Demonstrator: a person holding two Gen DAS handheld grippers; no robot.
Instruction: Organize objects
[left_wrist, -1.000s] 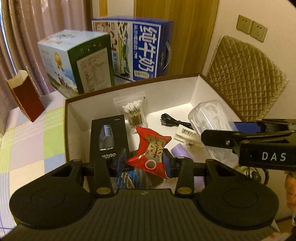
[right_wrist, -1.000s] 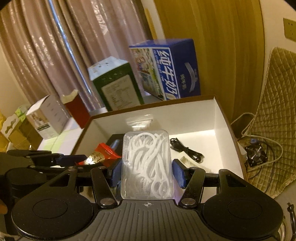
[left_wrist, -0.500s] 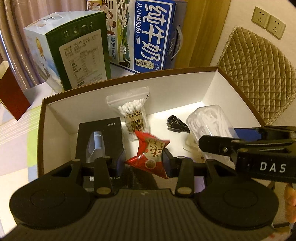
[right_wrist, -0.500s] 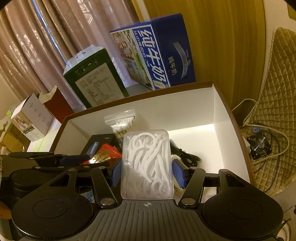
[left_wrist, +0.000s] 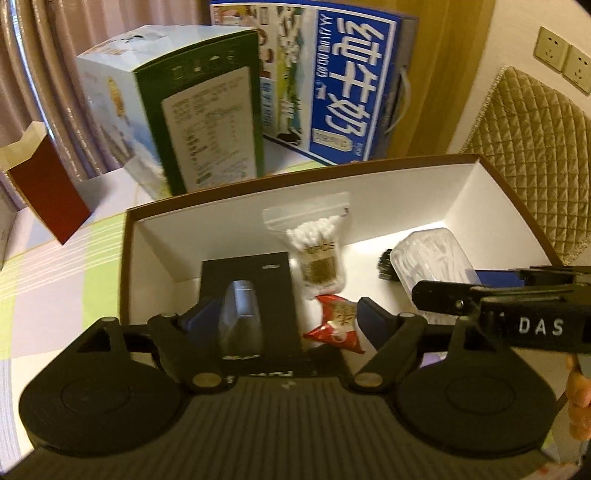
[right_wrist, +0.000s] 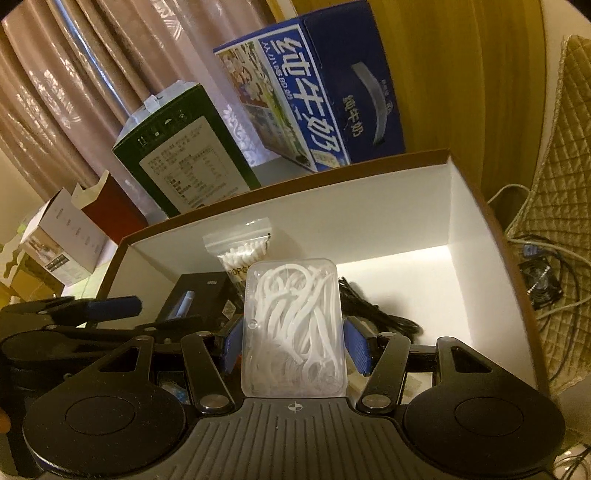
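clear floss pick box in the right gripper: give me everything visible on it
The floss pick box is a clear, rounded-corner plastic case packed with tangled white floss picks. It stands roughly upright between the blue pads of the right gripper, which is shut on its sides, over the open white-lined box. Its lid looks closed. Its underside is hidden.

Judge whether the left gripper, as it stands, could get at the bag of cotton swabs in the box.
Probably yes. The left gripper is open above the box, and the bag of cotton swabs stands just ahead, uncovered. Only the red snack packet lies near its base.
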